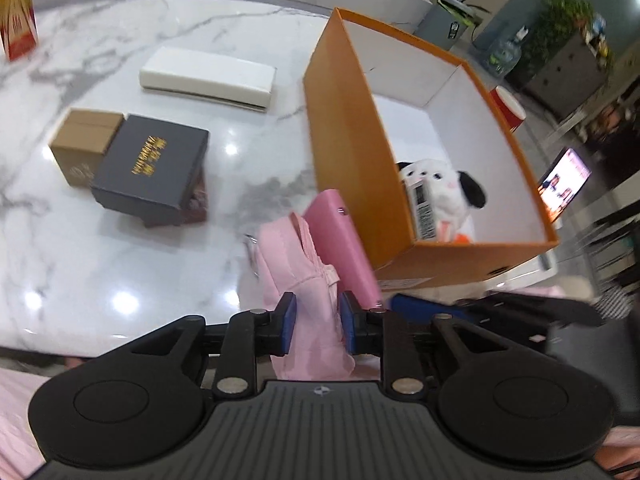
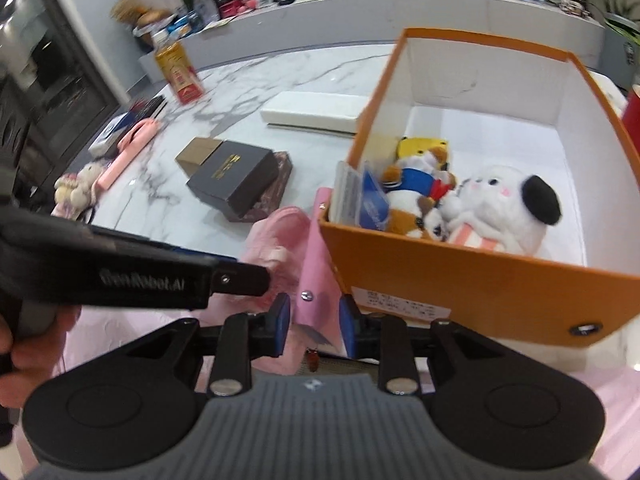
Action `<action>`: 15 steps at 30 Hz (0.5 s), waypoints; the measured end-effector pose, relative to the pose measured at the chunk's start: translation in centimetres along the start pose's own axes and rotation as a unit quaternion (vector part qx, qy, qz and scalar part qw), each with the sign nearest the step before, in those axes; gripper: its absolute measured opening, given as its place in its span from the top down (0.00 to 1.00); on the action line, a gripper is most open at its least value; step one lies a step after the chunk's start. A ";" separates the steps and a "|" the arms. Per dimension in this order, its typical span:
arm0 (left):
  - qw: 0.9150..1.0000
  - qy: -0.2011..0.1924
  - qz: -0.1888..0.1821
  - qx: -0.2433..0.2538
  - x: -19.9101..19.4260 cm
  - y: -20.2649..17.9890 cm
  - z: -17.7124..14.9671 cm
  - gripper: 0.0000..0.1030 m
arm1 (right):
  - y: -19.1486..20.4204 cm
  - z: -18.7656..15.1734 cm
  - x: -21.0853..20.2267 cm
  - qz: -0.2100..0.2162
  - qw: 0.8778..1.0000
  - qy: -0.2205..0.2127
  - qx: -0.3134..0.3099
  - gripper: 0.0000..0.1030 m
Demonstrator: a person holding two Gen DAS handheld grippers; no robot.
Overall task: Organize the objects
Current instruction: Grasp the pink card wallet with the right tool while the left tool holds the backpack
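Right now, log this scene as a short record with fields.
left claw: shut on pink fabric pouch
right claw: around the pink flat case, grip unclear
orange box: open, white inside
in box: white plush with black ear, brown-and-white plush, blue packet
on marble table: black box with gold lettering, small brown carton, long white case

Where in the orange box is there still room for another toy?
The far half of the orange box is bare white floor, behind the white plush dog. The near left corner is crowded: the small stuffed animals, a yellow toy and a blue packet are bunched there.
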State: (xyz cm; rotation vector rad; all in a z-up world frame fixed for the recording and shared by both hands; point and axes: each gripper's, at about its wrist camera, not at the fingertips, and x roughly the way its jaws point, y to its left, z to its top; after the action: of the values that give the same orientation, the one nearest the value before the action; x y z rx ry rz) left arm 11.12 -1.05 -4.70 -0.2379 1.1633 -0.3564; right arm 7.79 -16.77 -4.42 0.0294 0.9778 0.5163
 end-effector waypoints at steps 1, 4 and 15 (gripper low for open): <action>1.000 0.002 -0.005 -0.006 0.1 0.0 0.1 0.74 | 0.0 0.1 0.2 0.003 1.000 0.003 -0.001 0.72; 1.000 0.003 -0.006 -0.016 0.4 -0.1 0.3 0.74 | -0.2 0.2 1.2 -0.009 1.000 0.005 0.000 0.76; 0.999 0.003 -0.032 0.011 1.0 -1.4 -0.2 0.74 | -3.2 -1.6 0.1 0.045 0.994 0.017 0.100 0.81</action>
State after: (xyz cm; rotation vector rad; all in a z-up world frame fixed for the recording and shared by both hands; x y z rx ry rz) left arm 11.10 -2.74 -5.12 -0.2557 1.1588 -0.4252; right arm 7.82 -19.83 -6.24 0.2451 1.0625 0.5006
